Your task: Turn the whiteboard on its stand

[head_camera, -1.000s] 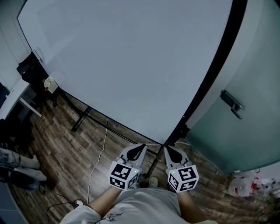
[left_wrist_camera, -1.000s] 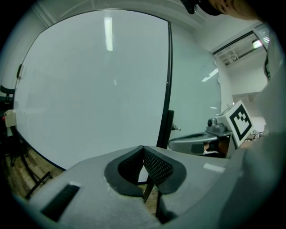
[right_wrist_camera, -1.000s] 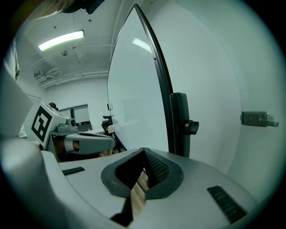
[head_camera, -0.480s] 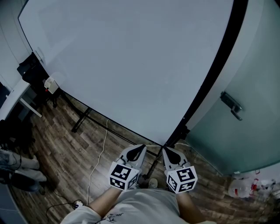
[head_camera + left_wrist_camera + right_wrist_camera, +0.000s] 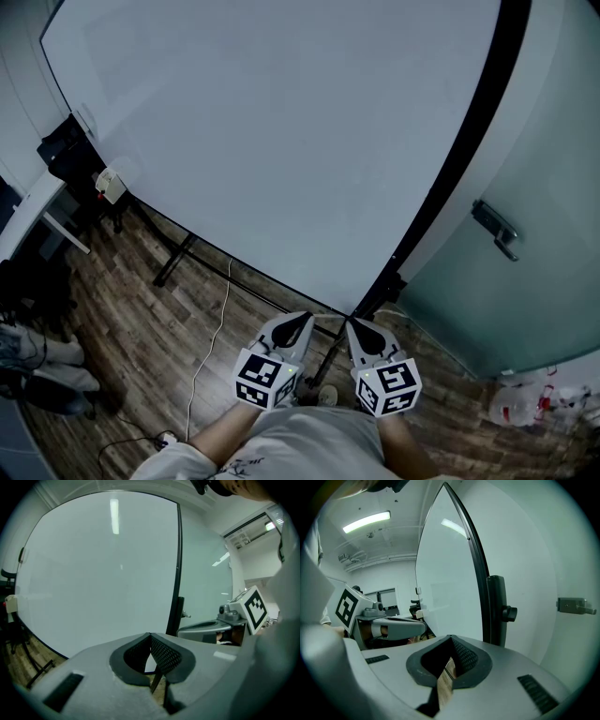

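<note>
The big whiteboard fills most of the head view, with its black side frame on the right and its black stand legs on the wood floor. Both grippers hang low, just in front of the person's body, short of the board's bottom right corner. My left gripper is shut with nothing in it; its jaws meet at the tip. My right gripper is likewise shut and empty. It faces the frame's post and clamp knob.
A frosted glass door with a metal handle stands right of the board. A white cable trails over the floor. A black chair and a white desk are at the left, and a plastic bag lies lower right.
Hardly anything differs. Both grippers have drifted slightly back toward the person, and the jaws stay shut.
</note>
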